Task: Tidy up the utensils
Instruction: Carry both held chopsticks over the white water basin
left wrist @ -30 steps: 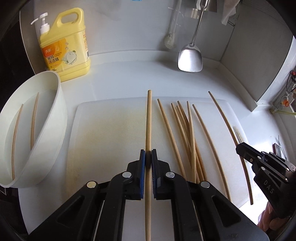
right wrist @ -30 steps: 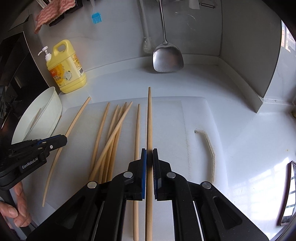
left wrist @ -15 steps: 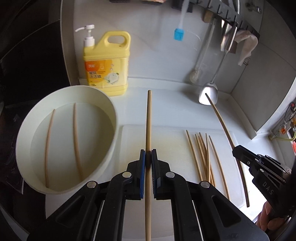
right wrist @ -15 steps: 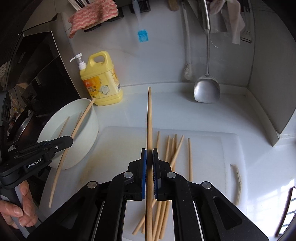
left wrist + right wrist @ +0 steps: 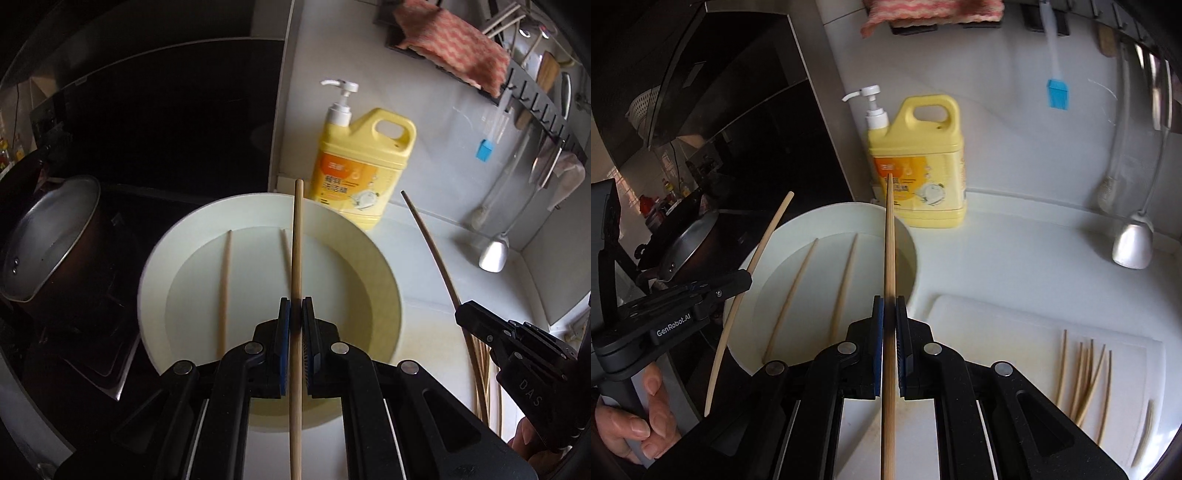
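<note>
My left gripper (image 5: 295, 314) is shut on a wooden chopstick (image 5: 296, 258) that hangs over the white basin (image 5: 384, 269). Two chopsticks (image 5: 224, 291) lie inside that basin. My right gripper (image 5: 889, 314) is shut on another chopstick (image 5: 889, 243), whose tip reaches over the basin's right rim (image 5: 908, 236). Each gripper shows in the other's view: the right one (image 5: 461, 314) at the right, the left one (image 5: 746, 277) at the left, held by a hand (image 5: 624, 428). Several more chopsticks (image 5: 1086, 376) lie on the white cutting board (image 5: 997, 332).
A yellow detergent bottle (image 5: 358, 173) stands just behind the basin against the wall. A lidded pot (image 5: 40, 240) sits on the dark stove at the left. A metal spatula (image 5: 1132, 243), a bottle brush and a blue silicone brush (image 5: 1058, 92) hang at the back right.
Both grippers have swung left and risen, carrying their chopsticks from above the cutting board to above the basin. The basin now fills the middle of both views.
</note>
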